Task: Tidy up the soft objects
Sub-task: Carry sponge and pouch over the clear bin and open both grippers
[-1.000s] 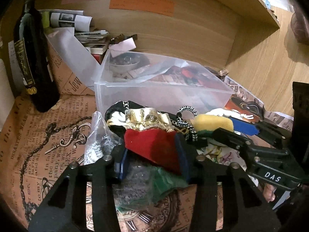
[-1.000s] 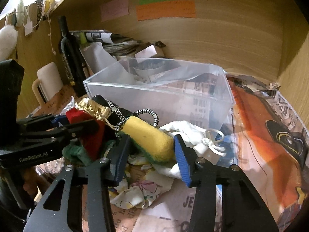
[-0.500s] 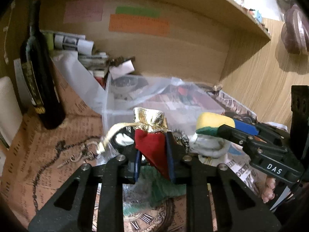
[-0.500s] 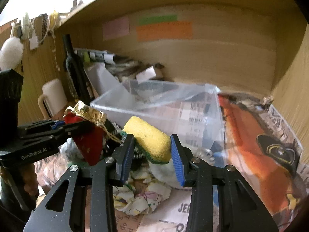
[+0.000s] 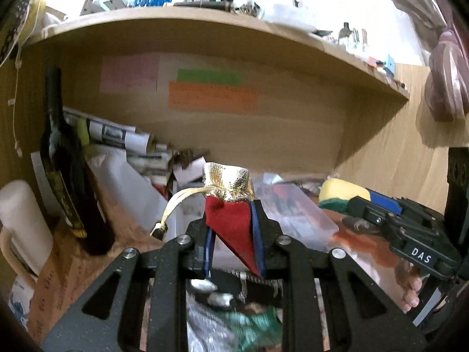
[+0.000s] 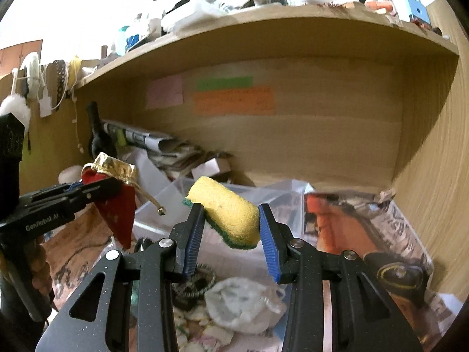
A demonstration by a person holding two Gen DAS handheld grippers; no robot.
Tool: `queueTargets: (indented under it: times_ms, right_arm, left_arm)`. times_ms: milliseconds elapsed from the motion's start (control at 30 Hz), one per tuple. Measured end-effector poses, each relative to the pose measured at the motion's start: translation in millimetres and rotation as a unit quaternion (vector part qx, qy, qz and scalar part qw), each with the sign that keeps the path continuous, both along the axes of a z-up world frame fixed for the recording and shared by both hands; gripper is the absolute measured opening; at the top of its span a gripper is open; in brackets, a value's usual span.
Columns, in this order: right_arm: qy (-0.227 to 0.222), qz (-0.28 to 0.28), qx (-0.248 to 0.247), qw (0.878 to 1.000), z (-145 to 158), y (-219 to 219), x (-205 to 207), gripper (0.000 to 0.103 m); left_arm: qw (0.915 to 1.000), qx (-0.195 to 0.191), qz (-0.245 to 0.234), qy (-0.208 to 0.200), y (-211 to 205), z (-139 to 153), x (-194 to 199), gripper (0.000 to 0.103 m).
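Observation:
My left gripper [image 5: 234, 234] is shut on a red pouch with a gold top [image 5: 233, 220] and holds it in the air; the pouch also shows in the right wrist view [image 6: 117, 202]. My right gripper [image 6: 231, 234] is shut on a yellow sponge with a green backing [image 6: 228, 211], lifted above the clear plastic bin [image 6: 222, 234]. The sponge also shows at the right of the left wrist view [image 5: 340, 195]. Below lie a white cloth bundle [image 6: 243, 305], a black-and-white cord [image 6: 193, 284] and a patterned cloth [image 6: 202, 331].
A dark wine bottle [image 5: 67, 182] stands at the left by a white mug [image 5: 23, 226]. Rolled papers [image 5: 117, 138] are stacked at the back wall. A wooden shelf [image 6: 263, 26] with clutter hangs overhead. Newspaper [image 6: 366, 234] covers the desk.
Both grippers closed on their objects and rose: the left lifted the red pouch and the right lifted the yellow sponge off the pile, up above the bin.

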State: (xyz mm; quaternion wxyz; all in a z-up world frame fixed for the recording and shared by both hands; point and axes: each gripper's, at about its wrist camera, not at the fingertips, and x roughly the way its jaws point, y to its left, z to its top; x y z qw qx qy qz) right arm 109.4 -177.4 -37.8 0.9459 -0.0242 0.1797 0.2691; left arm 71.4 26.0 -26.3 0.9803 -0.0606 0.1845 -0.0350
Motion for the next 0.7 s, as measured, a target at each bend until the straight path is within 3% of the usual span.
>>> queueTargets:
  times_ms: [267, 467, 700]
  right_arm:
    - [-0.001, -0.006, -0.005, 1.000, 7.5, 6.3, 26.1, 0.035]
    - [0.026, -0.012, -0.031, 0.999, -1.8, 15.1, 55.2, 0.035]
    - [0.076, -0.013, -0.066, 0.995, -24.7, 22.0, 88.7, 0.035]
  left_arm:
    - [0.9999, 0.003, 0.004, 0.015, 7.4, 9.0, 39.1, 0.023]
    - [0.9968, 0.008, -0.004, 0.080, 12.6, -7.3, 85.2, 0.023]
    - [0.9865, 0.036, -0.018, 0.159, 7.9, -37.2, 127.2, 0.023]
